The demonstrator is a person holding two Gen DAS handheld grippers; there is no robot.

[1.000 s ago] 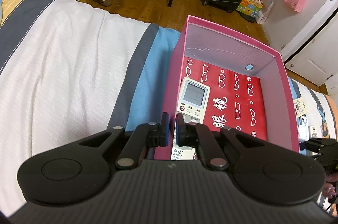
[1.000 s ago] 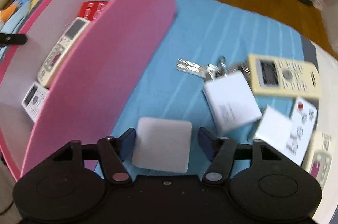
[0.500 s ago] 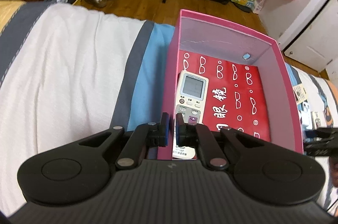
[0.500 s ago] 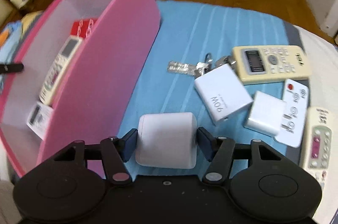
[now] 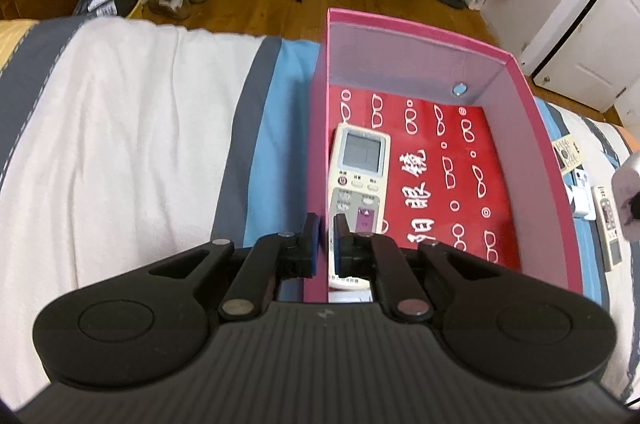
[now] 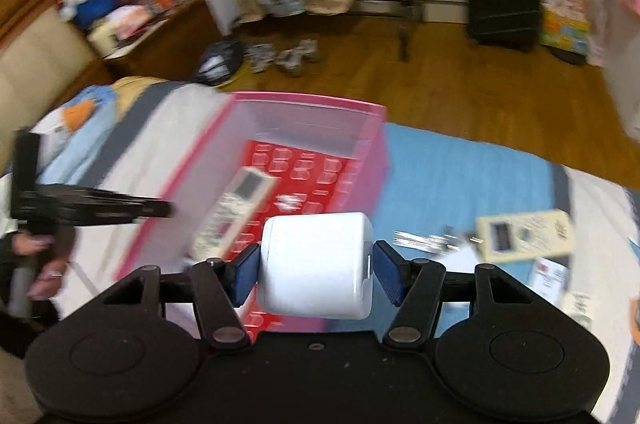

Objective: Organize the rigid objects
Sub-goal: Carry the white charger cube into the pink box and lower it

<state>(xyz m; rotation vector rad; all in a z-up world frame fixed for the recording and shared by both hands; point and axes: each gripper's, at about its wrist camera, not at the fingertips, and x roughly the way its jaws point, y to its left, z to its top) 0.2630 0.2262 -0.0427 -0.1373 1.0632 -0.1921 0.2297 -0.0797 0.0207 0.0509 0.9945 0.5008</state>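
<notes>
Charger block (image 6: 318, 264), right-wrist view only.

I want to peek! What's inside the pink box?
Inside the pink box lies one remote control on a red sheet with white glasses drawings. The left tongs, pinching the near wall, hide the remote's lower end and that corner.

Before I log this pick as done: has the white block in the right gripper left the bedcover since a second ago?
Yes. The white block, clamped in the right gripper, has risen off the blue bedcover and now hangs above the pink box.
</notes>
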